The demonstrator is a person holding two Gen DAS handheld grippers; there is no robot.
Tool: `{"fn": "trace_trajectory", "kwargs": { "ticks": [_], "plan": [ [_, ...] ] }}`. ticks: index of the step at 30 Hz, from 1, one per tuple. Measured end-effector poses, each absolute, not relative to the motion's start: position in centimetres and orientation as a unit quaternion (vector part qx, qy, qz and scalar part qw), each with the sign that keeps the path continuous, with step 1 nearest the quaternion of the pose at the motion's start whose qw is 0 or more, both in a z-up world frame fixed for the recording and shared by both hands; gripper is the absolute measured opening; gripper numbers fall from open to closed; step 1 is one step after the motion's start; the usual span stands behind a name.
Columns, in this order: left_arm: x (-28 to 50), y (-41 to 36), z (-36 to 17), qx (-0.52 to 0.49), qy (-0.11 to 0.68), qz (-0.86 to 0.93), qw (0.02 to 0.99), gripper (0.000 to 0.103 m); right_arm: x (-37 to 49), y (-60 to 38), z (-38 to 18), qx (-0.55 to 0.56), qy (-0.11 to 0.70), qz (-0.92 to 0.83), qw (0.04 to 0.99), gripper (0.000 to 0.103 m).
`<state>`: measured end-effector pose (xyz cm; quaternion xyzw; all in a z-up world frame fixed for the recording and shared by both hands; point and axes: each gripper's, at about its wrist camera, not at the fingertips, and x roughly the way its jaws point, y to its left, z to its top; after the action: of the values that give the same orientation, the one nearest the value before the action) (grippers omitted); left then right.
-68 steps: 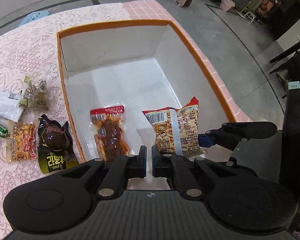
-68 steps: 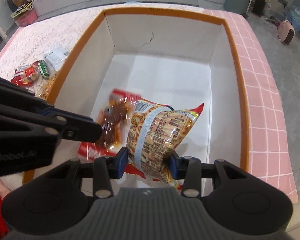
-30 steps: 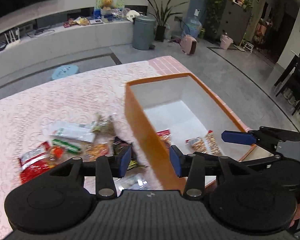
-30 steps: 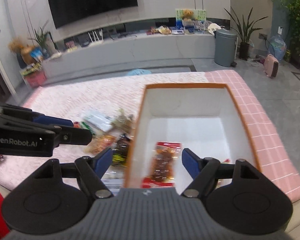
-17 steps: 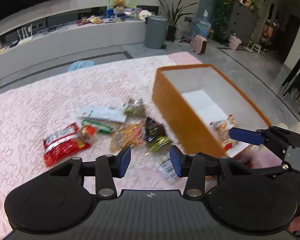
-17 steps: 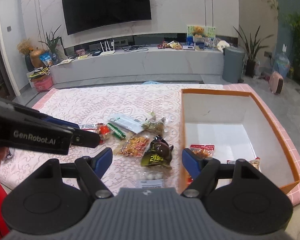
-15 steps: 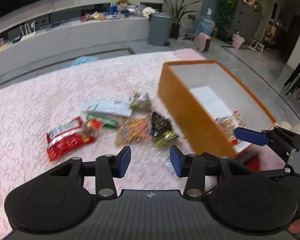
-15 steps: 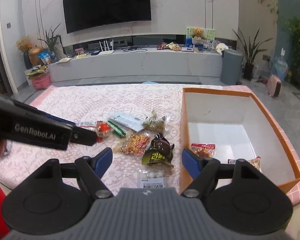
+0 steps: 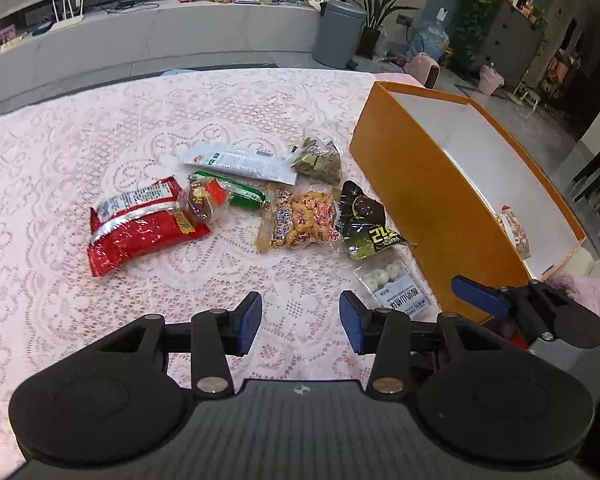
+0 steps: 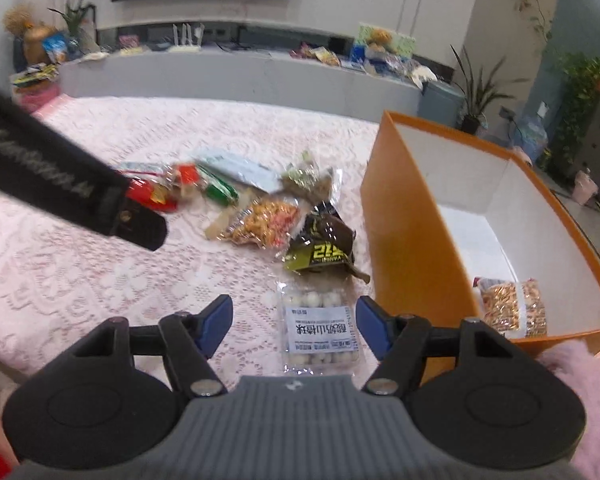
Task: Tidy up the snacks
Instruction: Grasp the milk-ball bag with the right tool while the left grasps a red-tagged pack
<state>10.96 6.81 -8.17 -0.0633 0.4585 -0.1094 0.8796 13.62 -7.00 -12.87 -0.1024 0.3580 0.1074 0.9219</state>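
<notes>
Right gripper (image 10: 294, 322) held spread, nothing grasped; clear packet of white candy balls with a white label (image 10: 320, 326) seen lying directly between its fingers on the pink lace-covered table (image 10: 80, 276). Left gripper (image 9: 300, 322) likewise spread and empty. Ahead, loose snack packets; to the right, orange cardboard box with white interior (image 10: 416, 240), a yellow patterned snack bag (image 10: 512, 306) lying inside.

We count eight snack packets loose on the tablecloth (image 9: 60, 160), among them one red bag (image 9: 140, 226), one green stick (image 9: 236, 192) and one clear pack of white balls (image 10: 320, 328). One orange box (image 9: 432, 200) holds one visible packet (image 10: 510, 308).
</notes>
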Motion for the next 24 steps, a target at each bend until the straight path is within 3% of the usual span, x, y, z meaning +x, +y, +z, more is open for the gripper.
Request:
{"fn": "trace_trajectory", "kwargs": {
  "ticks": [8,24],
  "plan": [
    [11.6,6.9,-10.1,-0.08,0.443,-0.12,0.885,0.051,16.5,-4.5,-15.5,-0.138,0.395,0.065,0.906,0.06],
    [12.2,8.1,-13.0,-0.081,0.444,-0.1,0.887,0.051,21.2,-4.8,-18.1,-0.109,0.454,0.011,0.884,0.065]
  ]
}}
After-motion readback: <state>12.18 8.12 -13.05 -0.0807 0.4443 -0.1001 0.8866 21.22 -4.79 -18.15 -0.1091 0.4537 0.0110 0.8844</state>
